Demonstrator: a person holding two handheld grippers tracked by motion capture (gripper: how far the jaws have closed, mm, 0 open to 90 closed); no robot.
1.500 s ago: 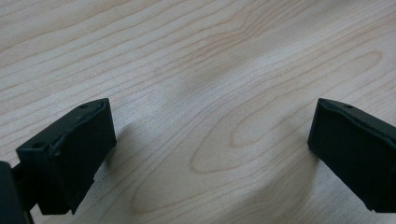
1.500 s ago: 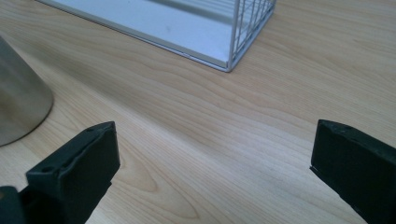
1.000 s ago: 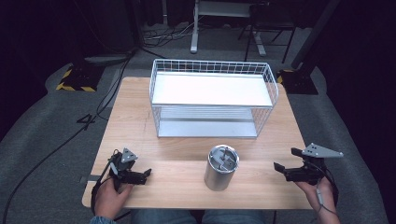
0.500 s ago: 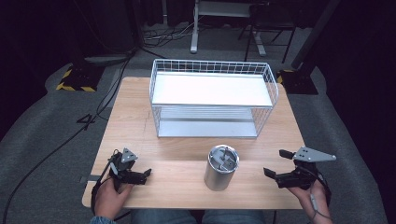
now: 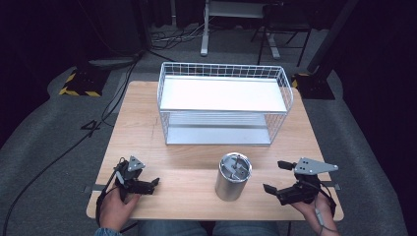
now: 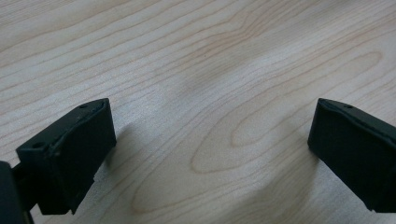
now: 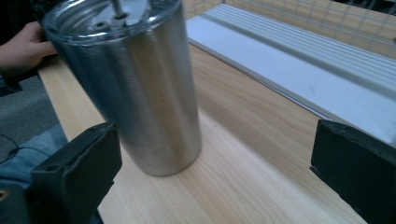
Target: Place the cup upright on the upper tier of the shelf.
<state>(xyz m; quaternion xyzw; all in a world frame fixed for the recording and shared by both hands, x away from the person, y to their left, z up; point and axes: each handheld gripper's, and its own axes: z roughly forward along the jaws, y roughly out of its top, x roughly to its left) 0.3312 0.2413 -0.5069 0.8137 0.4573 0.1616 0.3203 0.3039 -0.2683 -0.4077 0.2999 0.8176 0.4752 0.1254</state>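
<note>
A steel tumbler (image 5: 232,176) with a clear lid stands upright near the table's front edge, in front of the white wire rack (image 5: 223,104). My right gripper (image 5: 276,176) is open just to the tumbler's right, a short gap from it. In the right gripper view the tumbler (image 7: 135,79) stands ahead and toward the left jaw, outside the jaws, with my right gripper (image 7: 219,168) wide open. My left gripper (image 5: 153,183) rests low at the front left, open over bare wood, and in the left gripper view my left gripper (image 6: 210,144) has nothing between its jaws.
The two-shelf wire rack takes up the back half of the wooden table (image 5: 142,132). Its lower shelf (image 7: 299,70) lies just beyond the tumbler in the right gripper view. Dark floor, cables and a hazard-striped block (image 5: 78,83) surround the table.
My right gripper has moved left along the front of the table, closing in on the tumbler. The left gripper has stayed in place.
</note>
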